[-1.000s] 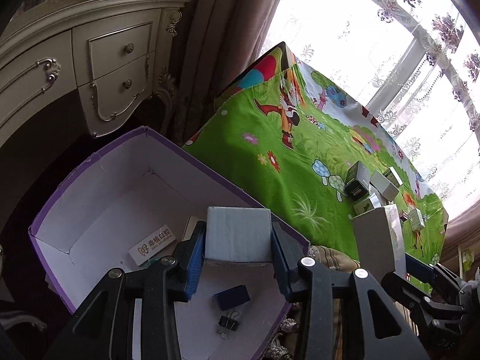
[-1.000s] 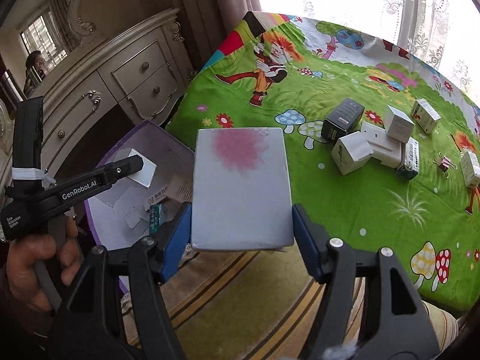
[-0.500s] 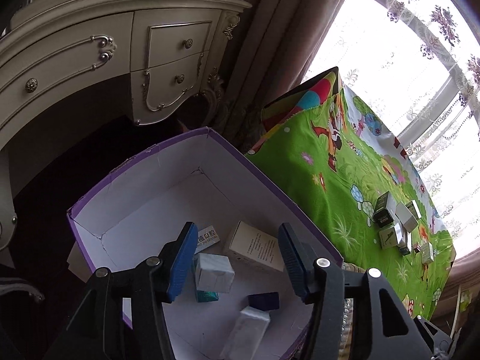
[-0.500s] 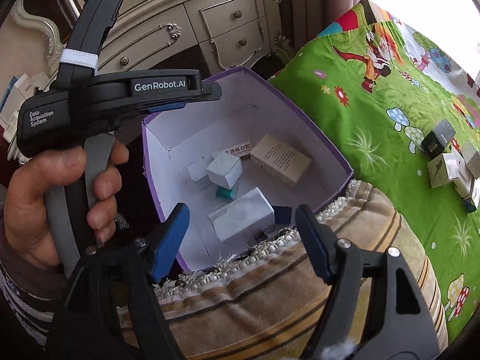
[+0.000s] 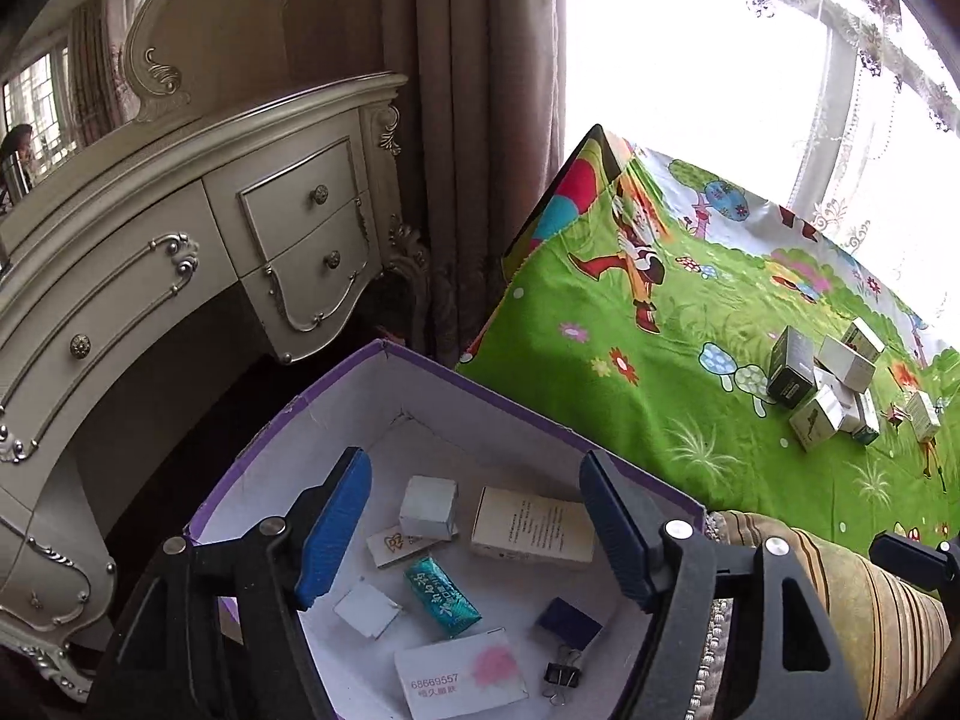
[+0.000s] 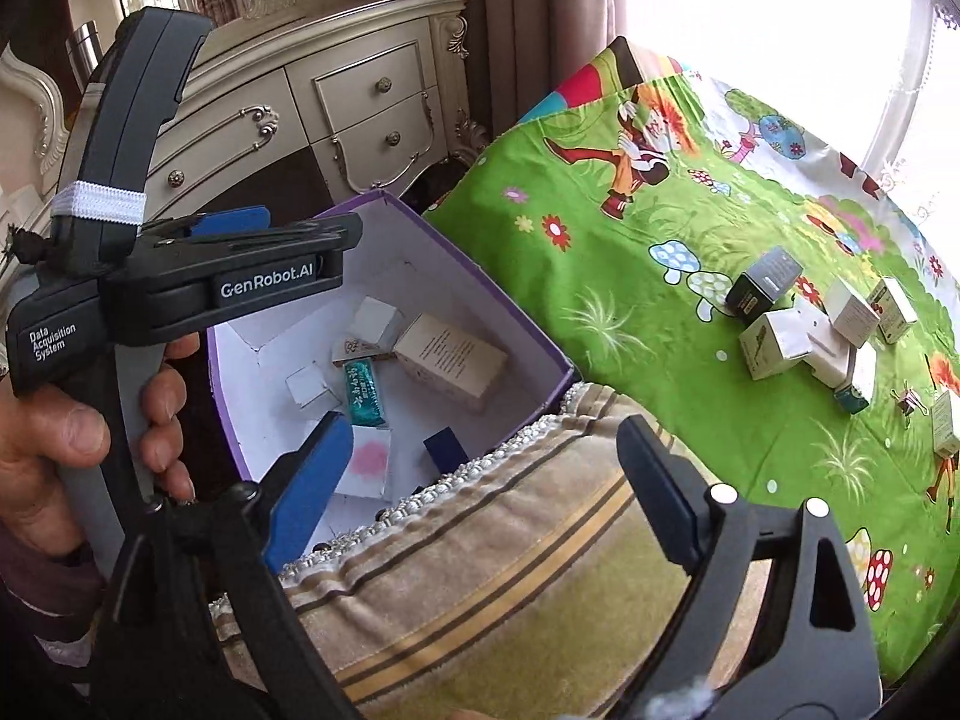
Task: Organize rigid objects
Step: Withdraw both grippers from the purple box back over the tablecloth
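A purple box [image 5: 480, 396] with a white inside stands below my left gripper [image 5: 474, 480], whose jaws are opening with nothing between them. In the box lie a small white cube [image 5: 429, 507], a beige carton [image 5: 534, 525], a teal packet [image 5: 441, 597], a white box with a pink blotch [image 5: 462, 681] and a black binder clip [image 5: 561, 675]. My right gripper [image 6: 483, 438] hangs over the box's near rim [image 6: 480, 276] and a striped cushion, jaws opening and empty. Several small boxes [image 6: 810, 330] lie on the green sheet.
A cream dresser [image 5: 270, 228] with drawers stands behind the box, beside a brown curtain [image 5: 480, 120]. The striped cushion [image 6: 510, 570] lies between box and bed. The green cartoon sheet [image 5: 660, 360] covers the bed. A hand [image 6: 54, 450] holds the left gripper's handle.
A second ago each gripper was shut on a white box. Both boxes now lie in the purple box, and both pairs of jaws have spread wider and swung over it.
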`<state>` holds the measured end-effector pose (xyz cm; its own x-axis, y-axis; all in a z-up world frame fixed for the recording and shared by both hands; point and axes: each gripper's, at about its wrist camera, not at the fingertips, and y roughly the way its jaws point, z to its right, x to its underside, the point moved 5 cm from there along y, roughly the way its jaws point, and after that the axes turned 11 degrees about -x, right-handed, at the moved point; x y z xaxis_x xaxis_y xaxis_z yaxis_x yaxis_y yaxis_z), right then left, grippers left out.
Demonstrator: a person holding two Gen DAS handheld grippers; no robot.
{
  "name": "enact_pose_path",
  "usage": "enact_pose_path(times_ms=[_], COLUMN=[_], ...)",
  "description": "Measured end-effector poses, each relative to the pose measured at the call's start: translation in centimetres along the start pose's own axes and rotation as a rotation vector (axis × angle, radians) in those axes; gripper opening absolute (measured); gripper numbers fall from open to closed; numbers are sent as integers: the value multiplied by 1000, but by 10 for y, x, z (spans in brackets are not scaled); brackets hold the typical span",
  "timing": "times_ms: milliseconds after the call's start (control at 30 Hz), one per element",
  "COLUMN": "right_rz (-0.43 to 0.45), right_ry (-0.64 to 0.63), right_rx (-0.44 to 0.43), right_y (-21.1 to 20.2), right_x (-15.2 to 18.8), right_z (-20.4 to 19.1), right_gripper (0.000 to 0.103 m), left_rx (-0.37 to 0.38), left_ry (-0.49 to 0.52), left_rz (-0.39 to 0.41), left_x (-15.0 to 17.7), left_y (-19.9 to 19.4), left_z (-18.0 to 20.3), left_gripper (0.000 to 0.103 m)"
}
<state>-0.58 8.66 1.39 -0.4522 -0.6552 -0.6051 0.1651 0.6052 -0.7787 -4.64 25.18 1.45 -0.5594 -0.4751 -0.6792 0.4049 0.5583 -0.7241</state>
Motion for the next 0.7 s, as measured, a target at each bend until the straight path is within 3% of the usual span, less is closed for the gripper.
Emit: enact_pose_path(times_ms=[100, 267, 433, 700], right_rz=[32, 84, 143, 144], right_ry=[11, 97, 191, 335], right_rx=[79, 139, 190, 227], right_y=[-12, -34, -57, -83], right_x=[0, 8, 24, 57], right_z=[18, 60, 108, 181], right_gripper=[95, 95, 95, 95], left_rx=[120, 253, 304, 403], left_ry=[17, 84, 152, 260], left_rz=[56, 6, -24, -61], left_x=[-1, 1, 6, 8], left_y=[-9, -13, -17, -19], left_z=[16, 57, 103, 171], left_gripper=[73, 73, 73, 73])
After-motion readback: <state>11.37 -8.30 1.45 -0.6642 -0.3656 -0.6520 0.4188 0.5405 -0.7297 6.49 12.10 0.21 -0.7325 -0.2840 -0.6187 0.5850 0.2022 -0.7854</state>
